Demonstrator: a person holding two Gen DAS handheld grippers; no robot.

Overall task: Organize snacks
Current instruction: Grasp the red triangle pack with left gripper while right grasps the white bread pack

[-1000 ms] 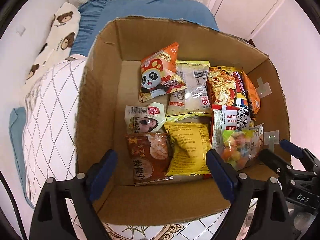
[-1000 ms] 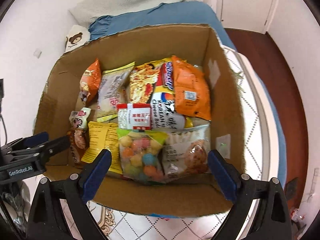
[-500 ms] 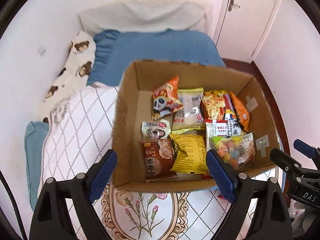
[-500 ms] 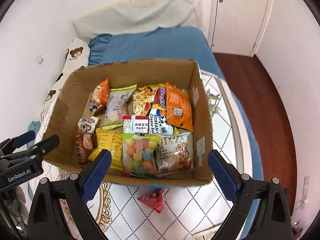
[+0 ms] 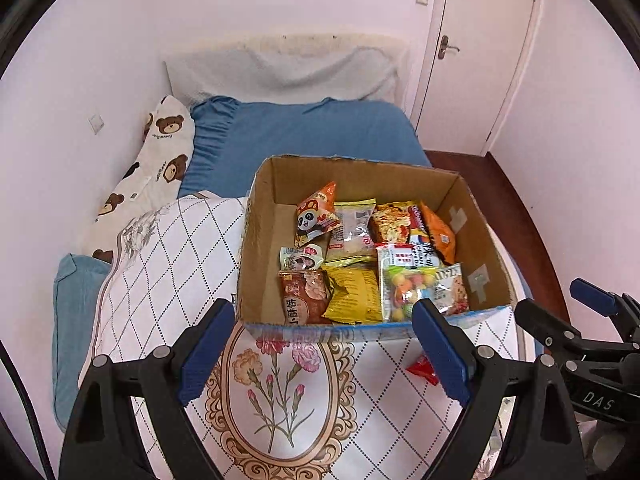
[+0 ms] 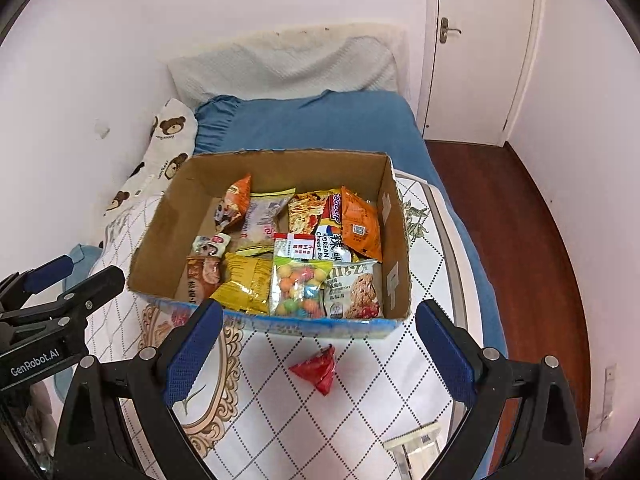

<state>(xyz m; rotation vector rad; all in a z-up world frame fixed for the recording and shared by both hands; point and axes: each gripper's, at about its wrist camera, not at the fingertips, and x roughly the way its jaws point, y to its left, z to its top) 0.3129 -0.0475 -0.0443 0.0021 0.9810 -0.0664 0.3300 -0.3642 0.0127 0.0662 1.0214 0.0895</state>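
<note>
- A cardboard box (image 6: pixel 394 240) sits on a bed, on a white quilted cover (image 6: pixel 400 380) with a diamond pattern, and is packed with snack packets lying flat in rows.
- One snack remains outside: a small red packet (image 6: pixel 318 366) lies on the cover just in front of the box's near wall, apart from it.
- The right tool (image 6: pixel 318 344) hovers above the cover with its blue-padded fingers (image 6: pixel 192 346) spread wide, holding nothing.
- In the right wrist view the red packet lies almost straight ahead, between the two fingers and slightly beyond them.
- The packet's long axis runs diagonally, near corner pointing down and to the right.
- The left tool (image 5: pixel 320 356) is likewise spread wide and empty; from its view the red packet (image 5: pixel 422 368) sits off to the right, partly hidden behind its right finger.
- The right hand looks better placed to pick it up.
</note>
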